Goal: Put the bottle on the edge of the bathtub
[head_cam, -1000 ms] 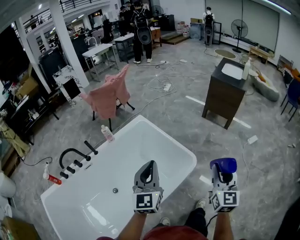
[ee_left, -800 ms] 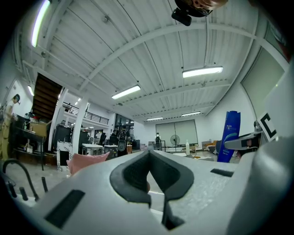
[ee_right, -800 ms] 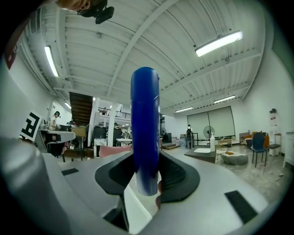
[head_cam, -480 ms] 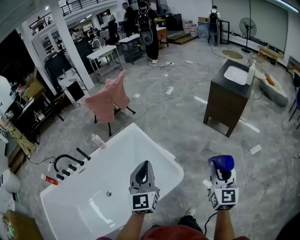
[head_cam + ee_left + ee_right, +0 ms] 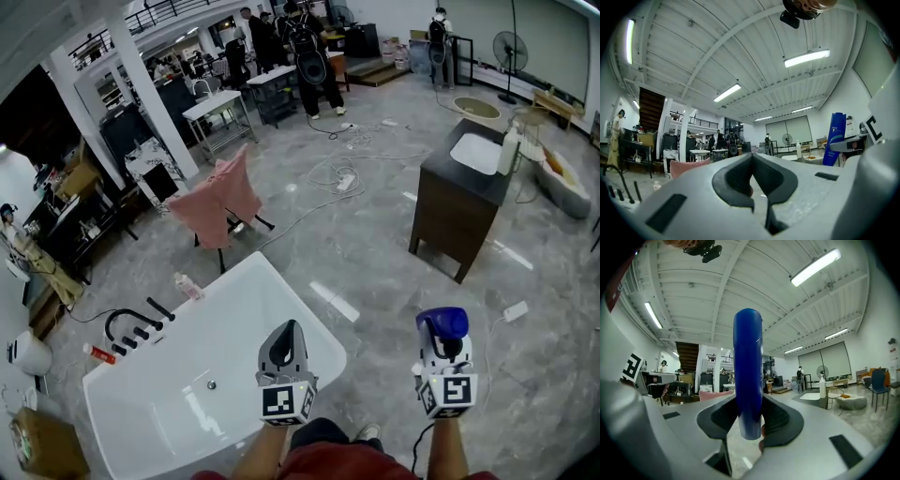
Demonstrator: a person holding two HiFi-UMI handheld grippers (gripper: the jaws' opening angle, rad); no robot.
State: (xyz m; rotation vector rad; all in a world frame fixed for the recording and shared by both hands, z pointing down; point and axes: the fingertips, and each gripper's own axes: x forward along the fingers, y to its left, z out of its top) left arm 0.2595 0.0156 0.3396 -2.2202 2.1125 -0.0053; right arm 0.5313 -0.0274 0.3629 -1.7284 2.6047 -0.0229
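Note:
My right gripper is shut on a blue bottle, held upright over the grey floor to the right of the white bathtub. In the right gripper view the blue bottle stands between the dark pads, which press on its sides. My left gripper hovers over the tub's near right corner. Its jaws are shut with nothing between them, as the left gripper view also shows. The bottle appears at that view's right.
A black faucet and a small pink bottle sit at the tub's far edge, with a red-capped tube beside them. A chair with pink cloth, a dark vanity, floor cables and people lie beyond.
The head view has shifted, so the bathtub now sits further left and lower in the picture. Both grippers keep their places in view, and the bottle stays in the right one.

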